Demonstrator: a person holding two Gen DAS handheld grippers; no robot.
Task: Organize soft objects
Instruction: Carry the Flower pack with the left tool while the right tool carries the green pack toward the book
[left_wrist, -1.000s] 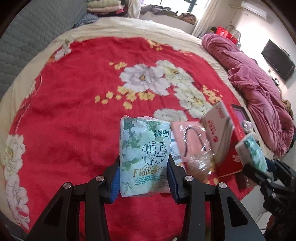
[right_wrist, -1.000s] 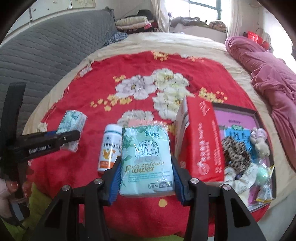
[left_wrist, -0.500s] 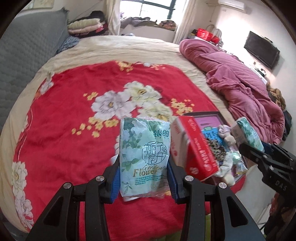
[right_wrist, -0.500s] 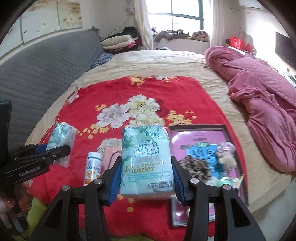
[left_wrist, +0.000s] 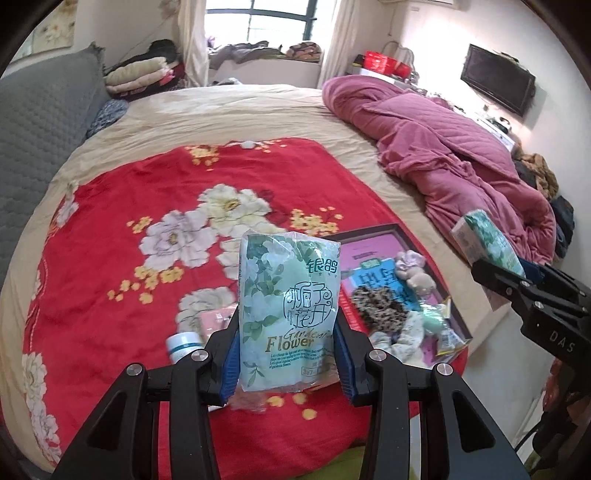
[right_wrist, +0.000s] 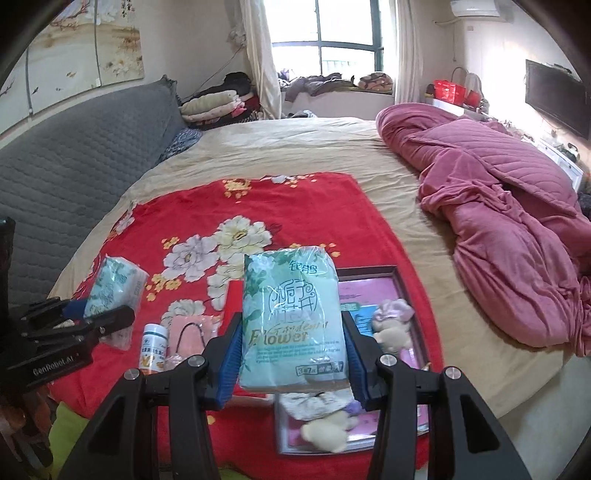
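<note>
1. Above the near edge of the red floral blanket (left_wrist: 110, 258), the left gripper (left_wrist: 288, 354) is clamped on a pale green plastic-wrapped tissue pack (left_wrist: 288, 306), its blue pads pressing both sides, the pack upright and clear of the bed.
2. The right gripper (right_wrist: 291, 354) grips a second green plastic-wrapped tissue pack (right_wrist: 291, 317) the same way, held over the dark-framed pink tray (right_wrist: 402, 280).
3. Judging by the tray, the sorting is partly done: a leopard-print fabric piece (left_wrist: 380, 306), a small lilac-and-cream plush toy (left_wrist: 413, 269) and other soft bits already lie in it.
4. Both tissue packs look like the next soft items to be set down there; neither is released yet.
5. Outside the tray, just beside it, lie a white plastic bottle with an orange label (right_wrist: 153, 347) and a pink pouch in clear wrap with a dark cord (right_wrist: 192, 332); a red box (right_wrist: 232, 299) shows behind the held pack.
6. Whether the pouch counts as soft and is left to move is a guess.
7. Each pack hides the middle of its own view, so much of the tray and the red box is covered; the small items at the tray's near end are too blurred to name.
</note>
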